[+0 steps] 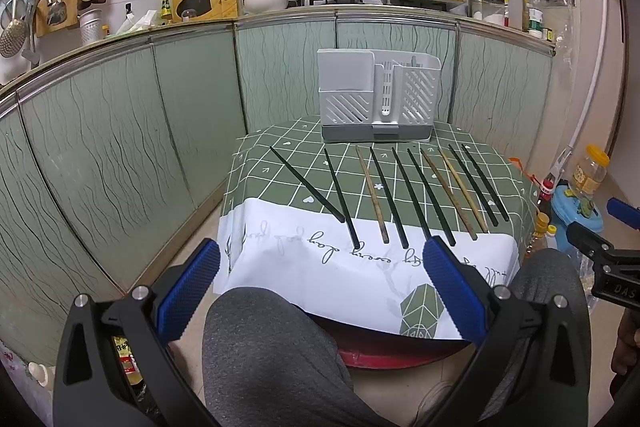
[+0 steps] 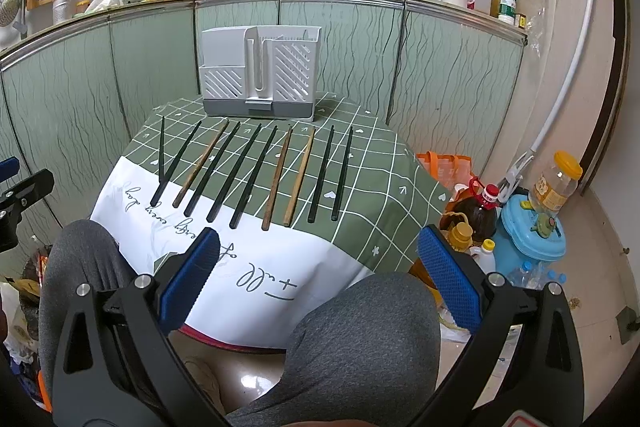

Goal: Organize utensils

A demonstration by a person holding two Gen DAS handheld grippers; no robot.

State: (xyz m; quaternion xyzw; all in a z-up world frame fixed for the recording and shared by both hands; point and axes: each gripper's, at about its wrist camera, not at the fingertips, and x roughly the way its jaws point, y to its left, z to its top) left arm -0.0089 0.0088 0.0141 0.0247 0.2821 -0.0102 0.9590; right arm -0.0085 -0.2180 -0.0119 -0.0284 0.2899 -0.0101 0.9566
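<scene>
A small table (image 1: 516, 183) stands in a kitchen, with a green checked cloth (image 2: 380, 163) over it. The cloth has a white part with writing that hangs down the near edge.

Ten chopsticks (image 1: 430, 197) lie side by side on the cloth, in a row from the left edge to the right edge. Their thick ends point to the near edge and their thin ends point to the far edge. Seven are black and three are brown wood (image 2: 277, 179). The two black ones at the left end (image 1: 306, 183) cross near their thick ends. The others lie apart.

A white and grey holder (image 1: 378, 95) stands upright at the far edge of the table, behind the chopsticks. It has slots in its walls and a few boxes inside. I cannot tell if anything is in it.

The left gripper (image 1: 322, 255) is wide open and holds nothing. It hangs in front of the near edge, above a grey knee (image 1: 264, 347).

The right gripper (image 2: 318, 245) is wide open too and holds nothing. It is also in front of the near edge, over the other knee (image 2: 360, 339).

Bottles (image 2: 556, 183) stand on the floor to the right of the table.
</scene>
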